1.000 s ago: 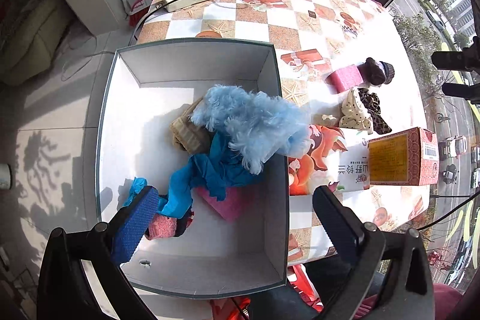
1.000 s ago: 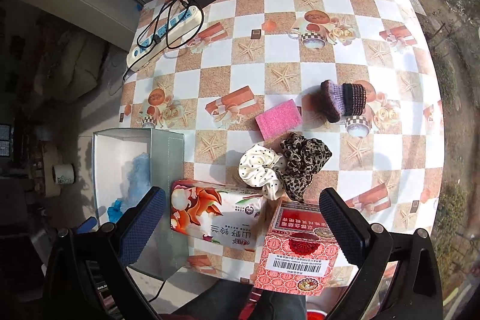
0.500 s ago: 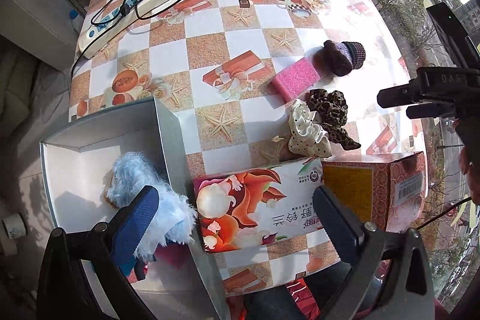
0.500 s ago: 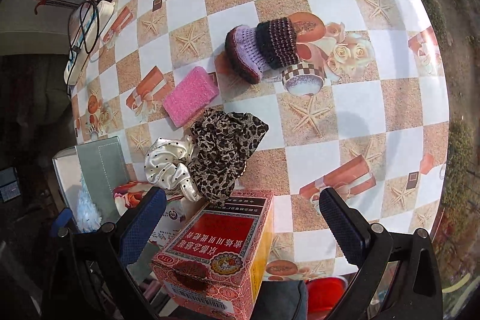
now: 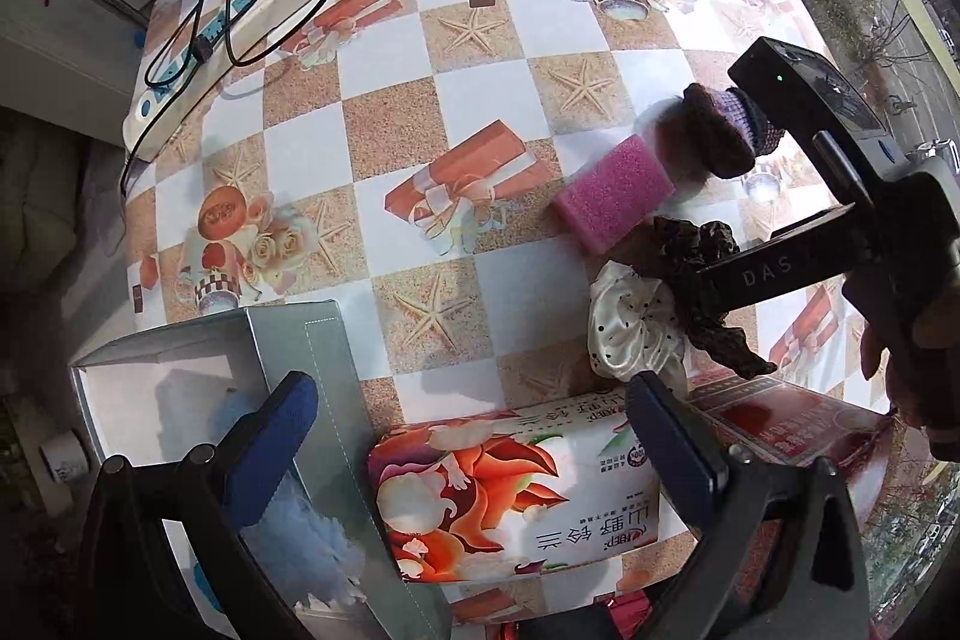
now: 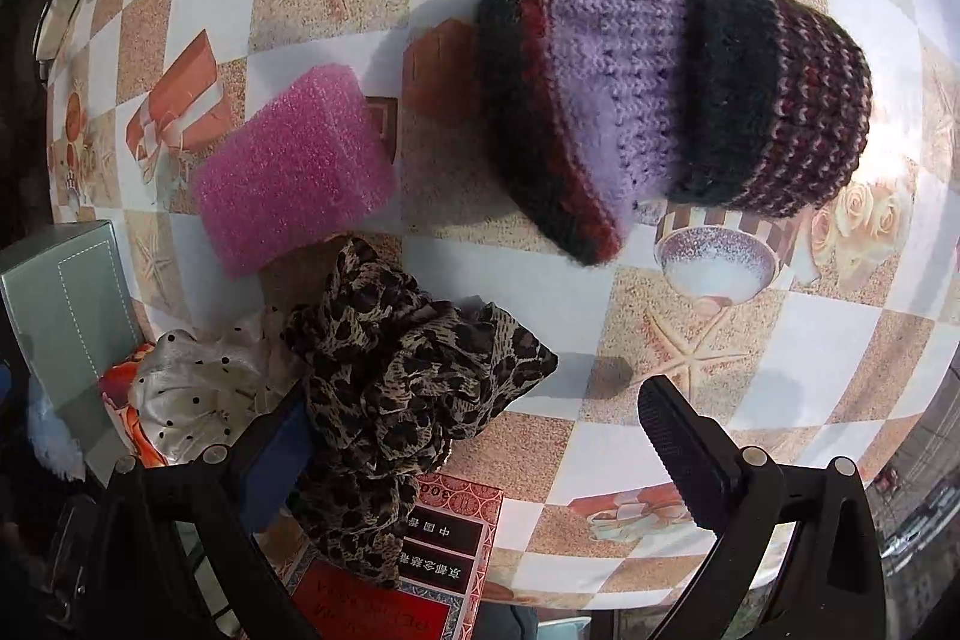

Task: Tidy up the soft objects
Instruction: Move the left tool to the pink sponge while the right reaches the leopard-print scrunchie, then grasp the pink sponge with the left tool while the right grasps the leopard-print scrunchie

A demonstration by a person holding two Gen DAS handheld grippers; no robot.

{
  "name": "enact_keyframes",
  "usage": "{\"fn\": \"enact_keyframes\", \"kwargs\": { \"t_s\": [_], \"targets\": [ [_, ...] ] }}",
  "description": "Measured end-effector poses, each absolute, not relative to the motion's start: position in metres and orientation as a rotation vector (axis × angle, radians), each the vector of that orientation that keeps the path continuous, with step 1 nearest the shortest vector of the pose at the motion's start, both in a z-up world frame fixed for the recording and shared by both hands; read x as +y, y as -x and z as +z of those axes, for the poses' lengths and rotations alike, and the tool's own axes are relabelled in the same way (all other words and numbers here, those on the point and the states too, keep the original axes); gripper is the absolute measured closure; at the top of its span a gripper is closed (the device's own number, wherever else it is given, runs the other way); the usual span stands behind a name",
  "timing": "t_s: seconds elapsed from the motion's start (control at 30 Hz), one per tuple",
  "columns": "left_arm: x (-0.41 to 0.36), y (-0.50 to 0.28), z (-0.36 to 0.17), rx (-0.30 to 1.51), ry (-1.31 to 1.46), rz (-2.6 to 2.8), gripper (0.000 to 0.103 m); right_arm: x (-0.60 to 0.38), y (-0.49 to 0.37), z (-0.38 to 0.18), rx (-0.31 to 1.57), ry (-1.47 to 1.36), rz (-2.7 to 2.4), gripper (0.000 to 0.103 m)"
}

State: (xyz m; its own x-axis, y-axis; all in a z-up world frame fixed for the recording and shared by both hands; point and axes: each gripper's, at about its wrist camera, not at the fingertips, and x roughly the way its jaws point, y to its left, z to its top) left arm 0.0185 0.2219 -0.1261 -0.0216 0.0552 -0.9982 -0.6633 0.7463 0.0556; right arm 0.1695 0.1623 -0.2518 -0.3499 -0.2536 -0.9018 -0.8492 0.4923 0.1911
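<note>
In the left wrist view, the left claw (image 5: 468,418) hangs wide open with nothing between its fingers, one blue-padded finger (image 5: 270,436) over the grey open-top cardboard box (image 5: 318,358) and the other over the flower-printed tissue pack (image 5: 516,496). A pale blue fluffy piece (image 5: 312,544) lies inside the box. On the checkered table (image 5: 390,124), a pink rectangular sponge (image 5: 612,193) sits just beside a purple and dark knitted hat (image 5: 717,136). Nearer the tissue pack, a cream polka-dot scrunchie (image 5: 630,325) touches a leopard-print scrunchie (image 5: 714,334). A white power strip (image 5: 222,46) with black cables lies at the far left edge.

In the right wrist view, the right claw (image 6: 474,424) is spread wide and grips nothing. The leopard-print scrunchie (image 6: 408,388) lies against its left finger (image 6: 270,460), partly over a red printed carton (image 6: 420,562). The pink sponge (image 6: 294,166) and knitted hat (image 6: 660,100) lie beyond, on the table (image 6: 750,358).
</note>
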Motion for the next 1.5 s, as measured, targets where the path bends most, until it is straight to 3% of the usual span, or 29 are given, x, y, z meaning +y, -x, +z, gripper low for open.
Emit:
{"fn": "enact_keyframes", "kwargs": {
  "t_s": [0.23, 0.47, 0.6, 0.9, 1.23, 1.5],
  "targets": [
    [0.225, -0.081, -0.155, 1.536, 0.434, 0.543, 0.000, 0.108, -0.204, -0.254, 1.770, 0.914, 0.755, 0.000],
    [0.255, -0.099, -0.184, 1.489, 0.865, 0.672, 0.000, 0.036, -0.251, -0.237, 1.771, 0.630, 0.662, 0.000],
    [0.265, -0.101, -0.201, 1.492, 0.969, 0.752, 0.000, 0.018, -0.254, -0.210, 1.739, 0.424, 0.741, 0.000],
    [0.274, -0.092, -0.243, 1.569, 1.105, 0.737, 0.000, 0.041, -0.200, -0.208, 1.632, 0.636, 0.931, 0.000],
    [0.280, -0.095, -0.265, 1.690, 1.098, 0.613, 0.000, 0.052, -0.193, -0.229, 1.707, 0.604, 0.964, 0.000],
    [0.267, -0.130, -0.271, 1.756, 0.886, 0.644, 0.000, 0.069, -0.176, -0.235, 1.766, 0.577, 0.990, 0.000]
  ]
}}
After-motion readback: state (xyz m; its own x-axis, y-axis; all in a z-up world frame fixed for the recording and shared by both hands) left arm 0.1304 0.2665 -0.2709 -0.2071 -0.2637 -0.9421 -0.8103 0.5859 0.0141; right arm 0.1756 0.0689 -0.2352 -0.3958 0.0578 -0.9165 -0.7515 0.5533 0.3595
